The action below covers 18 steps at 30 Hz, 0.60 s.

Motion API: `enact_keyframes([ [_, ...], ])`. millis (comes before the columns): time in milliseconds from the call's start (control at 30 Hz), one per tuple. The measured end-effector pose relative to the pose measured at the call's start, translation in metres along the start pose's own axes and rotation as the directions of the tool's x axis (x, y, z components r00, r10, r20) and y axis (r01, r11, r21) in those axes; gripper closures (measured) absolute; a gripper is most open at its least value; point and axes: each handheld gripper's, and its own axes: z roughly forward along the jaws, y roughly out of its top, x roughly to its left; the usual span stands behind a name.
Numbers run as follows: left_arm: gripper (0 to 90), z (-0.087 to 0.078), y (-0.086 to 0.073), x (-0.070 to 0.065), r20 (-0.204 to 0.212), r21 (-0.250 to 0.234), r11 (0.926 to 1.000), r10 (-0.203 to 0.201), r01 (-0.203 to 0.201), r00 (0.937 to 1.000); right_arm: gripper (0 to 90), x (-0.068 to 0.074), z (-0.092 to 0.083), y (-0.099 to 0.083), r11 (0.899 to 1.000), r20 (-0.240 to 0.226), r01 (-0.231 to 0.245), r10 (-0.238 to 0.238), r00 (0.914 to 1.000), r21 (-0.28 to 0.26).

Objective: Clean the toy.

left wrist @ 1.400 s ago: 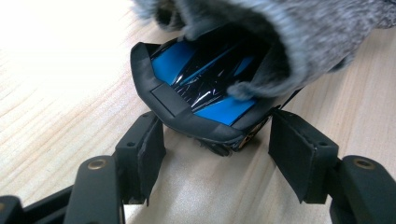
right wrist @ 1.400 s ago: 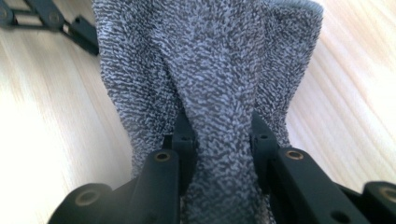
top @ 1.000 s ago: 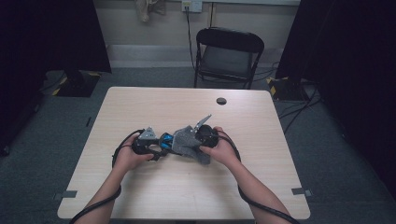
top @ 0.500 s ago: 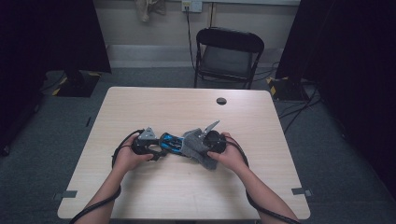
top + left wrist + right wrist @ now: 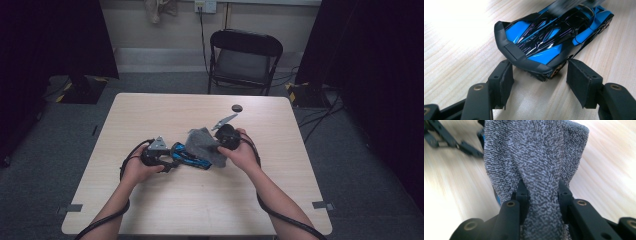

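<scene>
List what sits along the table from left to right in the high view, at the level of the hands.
Left hand → left gripper → blue toy car → grey cloth → right gripper → right hand.

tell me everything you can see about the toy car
The toy car is glossy blue and black plastic with thin purple lines, a low sports body and a wide black rear wing. It sits upright on the wooden table. The left gripper straddles its rear, jaws apart, not clamped. A grey cloth, held by the right gripper, drapes over its front.
</scene>
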Motion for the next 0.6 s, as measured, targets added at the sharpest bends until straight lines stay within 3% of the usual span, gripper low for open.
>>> enact_keyframes([
  [67, 38.2, 0.000, 0.000, 0.000, 0.000, 0.000, 1.0000, -0.002, 0.002, 1.0000, 70.7, 0.008, 0.012, 0.013, 1.000, 0.000, 0.024, -0.024, 0.9997, 0.007],
  [200, 38.1, 0.000, 0.000, 0.000, 0.003, -0.001, 1.0000, -0.003, 0.003, 1.0000, 70.3, 0.022, 0.036, 0.029, 1.000, -0.042, 0.023, -0.022, 0.9989, 0.016],
  [300, 38.1, 0.000, 0.000, 0.001, 0.003, -0.001, 1.0000, -0.003, 0.003, 1.0000, 69.7, 0.034, 0.047, 0.032, 0.995, -0.040, 0.087, -0.085, 0.9956, 0.052],
  [367, 38.1, 0.000, 0.000, 0.001, 0.004, -0.001, 1.0000, -0.004, 0.004, 1.0000, 69.6, 0.037, 0.047, 0.032, 0.993, -0.031, 0.108, -0.106, 0.9938, 0.052],
  [600, 38.2, 0.000, 0.000, 0.001, 0.003, 0.000, 1.0000, -0.002, 0.002, 1.0000, 69.7, 0.025, 0.032, 0.011, 0.993, -0.028, 0.094, -0.092, 0.9954, 0.075],
])
